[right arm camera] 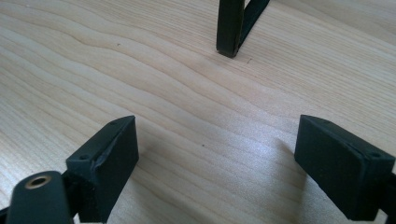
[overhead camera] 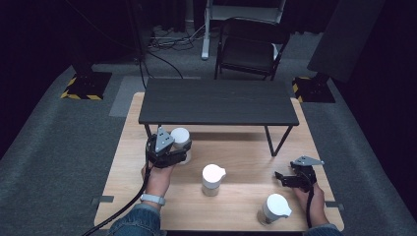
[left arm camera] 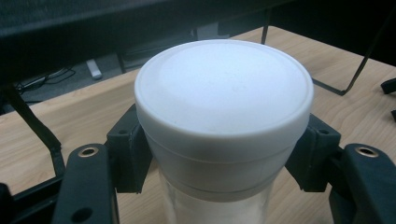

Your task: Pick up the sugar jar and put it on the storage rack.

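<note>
Left gripper: clamped on the white-lidded jar; in the left gripper view its two black jaws press the jar's neck from both sides, just under the lid.
Held jar: stands towards the left edge of the desk, just in front of the front left leg of the black shelf; clear body below the lid, white contents showing.
Right gripper: jaws wide apart with bare wood between them, as the right gripper view shows; it sits near the right edge of the desk, held by the person's right hand.
Second jar: middle of the desk, white lid with a small spout, well apart from both grippers.
Third jar: near the front edge of the desk, just beside the right hand, tilted.
Shelf leg: black, foot resting on the wood ahead of the right gripper.
Writing: no label or brand can be read on the lids or jars.
Left hand: a pale band on the wrist.
</note>
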`<state>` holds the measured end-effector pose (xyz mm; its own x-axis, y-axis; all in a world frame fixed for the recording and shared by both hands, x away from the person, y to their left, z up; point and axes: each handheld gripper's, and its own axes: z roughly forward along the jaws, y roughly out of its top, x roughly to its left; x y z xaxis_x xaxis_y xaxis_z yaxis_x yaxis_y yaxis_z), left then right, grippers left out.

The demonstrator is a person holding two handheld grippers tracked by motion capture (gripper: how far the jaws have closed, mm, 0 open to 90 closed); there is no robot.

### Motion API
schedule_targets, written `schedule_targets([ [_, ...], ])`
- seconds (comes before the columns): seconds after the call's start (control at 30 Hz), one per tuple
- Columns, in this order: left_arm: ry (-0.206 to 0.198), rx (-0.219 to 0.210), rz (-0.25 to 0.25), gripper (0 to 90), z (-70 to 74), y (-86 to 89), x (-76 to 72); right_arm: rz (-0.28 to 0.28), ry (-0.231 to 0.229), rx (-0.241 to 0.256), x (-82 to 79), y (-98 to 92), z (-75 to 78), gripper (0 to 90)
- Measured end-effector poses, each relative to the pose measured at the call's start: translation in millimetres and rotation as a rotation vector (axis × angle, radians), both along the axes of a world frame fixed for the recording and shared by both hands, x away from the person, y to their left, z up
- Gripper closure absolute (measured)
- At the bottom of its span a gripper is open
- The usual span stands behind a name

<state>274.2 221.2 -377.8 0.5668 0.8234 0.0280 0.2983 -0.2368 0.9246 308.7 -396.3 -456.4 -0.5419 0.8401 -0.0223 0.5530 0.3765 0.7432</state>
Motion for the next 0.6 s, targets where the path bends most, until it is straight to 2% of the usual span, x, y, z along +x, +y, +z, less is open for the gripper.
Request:
schedule_targets([
  [0.13, -0.003, -0.015, -0.005, 33.9, 5.9, 1.0, 0.0, 0.003, 0.0, 0.0, 0.1, -0.2, 0.0, 13.4],
  [0.23, -0.016, -0.004, -0.006, 33.9, 13.4, -1.7, -1.8, 0.009, -0.001, -0.001, 0.0, -0.6, -0.1, 13.4],
  [0.47, -0.014, -0.005, -0.013, 33.9, 23.8, -4.0, -3.8, 0.008, -0.001, -0.001, -0.4, -0.5, -0.1, 13.4],
  [0.6, -0.024, 0.009, -0.007, 33.9, 31.0, -8.3, -7.0, 0.009, -0.002, -0.002, -0.8, -0.4, 0.0, 13.4],
])
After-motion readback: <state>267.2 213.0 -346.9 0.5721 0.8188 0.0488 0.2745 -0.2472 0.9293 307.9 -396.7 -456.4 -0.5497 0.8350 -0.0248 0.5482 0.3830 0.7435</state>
